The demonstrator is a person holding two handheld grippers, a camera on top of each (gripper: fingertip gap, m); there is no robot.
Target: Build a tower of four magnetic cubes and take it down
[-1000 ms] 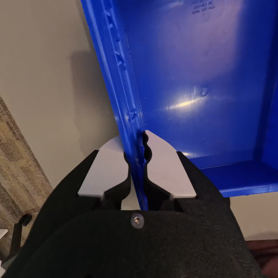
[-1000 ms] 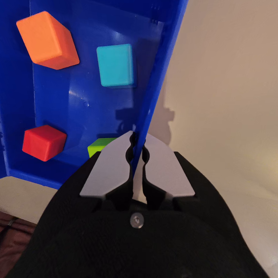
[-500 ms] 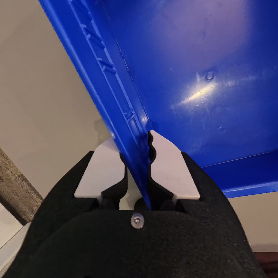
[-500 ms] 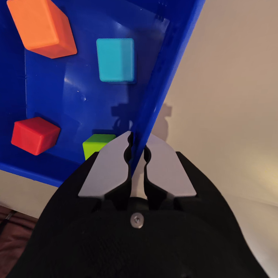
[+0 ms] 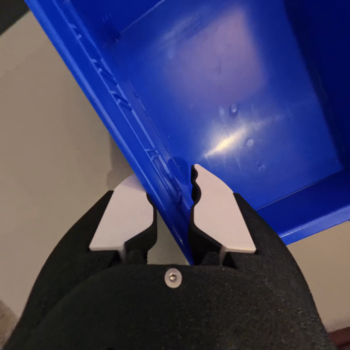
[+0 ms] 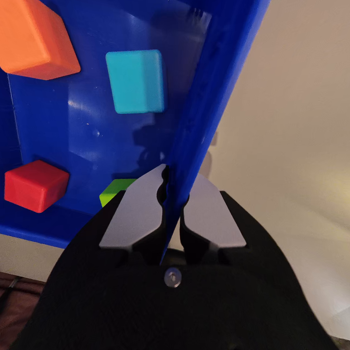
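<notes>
Now the bin (image 5: 217,94) is tilting more steeply than a moment ago, each pair of jaws clenching a side wall, left gripper (image 5: 171,191) and right gripper (image 6: 177,186). Four cubes (image 6: 135,81) are lying loose inside, left of the right jaws, unstacked. Beige desk (image 5: 47,132) is showing below; dark floor beyond.

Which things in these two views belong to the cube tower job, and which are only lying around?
For the job:
- orange cube
- cyan cube
- red cube
- green cube, partly hidden
- blue bin holding them
- left gripper and right gripper, each clamped on a bin wall

Just there:
- beige tabletop
- dark reddish floor
</notes>
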